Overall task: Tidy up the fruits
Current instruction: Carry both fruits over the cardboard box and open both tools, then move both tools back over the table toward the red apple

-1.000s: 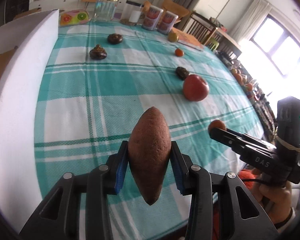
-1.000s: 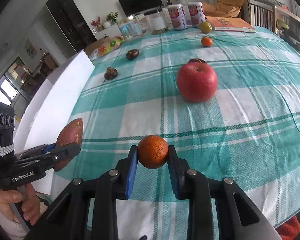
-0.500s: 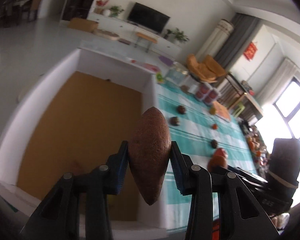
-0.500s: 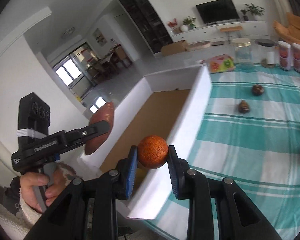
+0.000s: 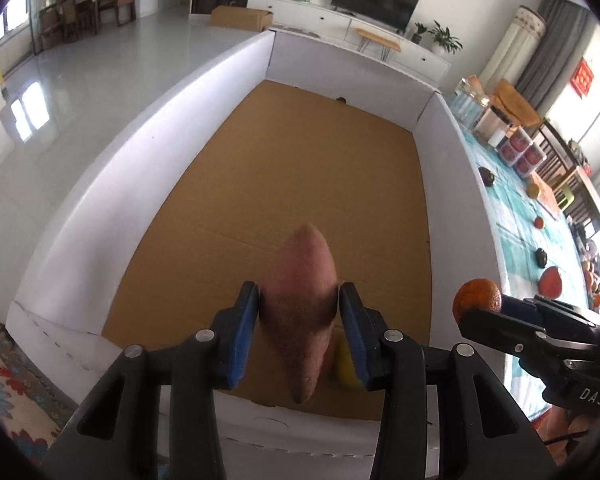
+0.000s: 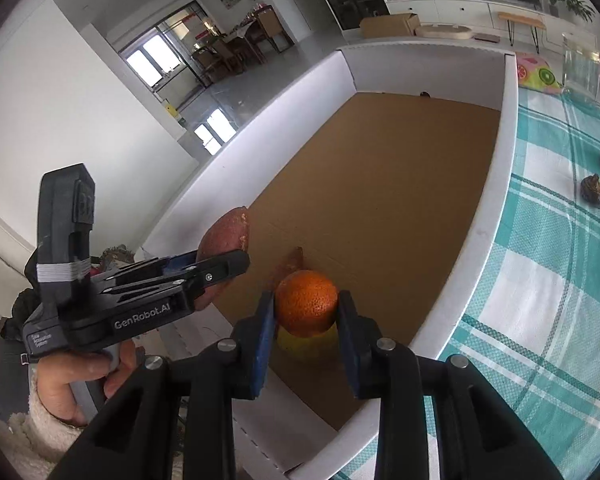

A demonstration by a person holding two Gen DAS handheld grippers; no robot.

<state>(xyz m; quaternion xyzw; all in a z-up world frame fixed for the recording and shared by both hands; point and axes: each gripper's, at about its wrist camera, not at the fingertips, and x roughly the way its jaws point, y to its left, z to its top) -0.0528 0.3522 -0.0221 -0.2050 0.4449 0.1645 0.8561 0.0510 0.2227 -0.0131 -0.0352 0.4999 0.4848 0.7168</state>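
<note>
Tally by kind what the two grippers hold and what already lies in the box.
Sweet potato: 2, the held sweet potato in the left gripper and the loose sweet potato in the box.
Orange: 1, the orange in the right gripper.
Yellow fruit: 1, the yellow fruit in the box.
Total: 4

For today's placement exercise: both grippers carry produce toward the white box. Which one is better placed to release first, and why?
Left, probably. The left gripper holds the sweet potato over the box floor; the right gripper with the orange is nearer the wall.

left wrist: close above box (image 5: 456,184) | right wrist: likewise | shared: cardboard floor (image 6: 380,184)
</note>
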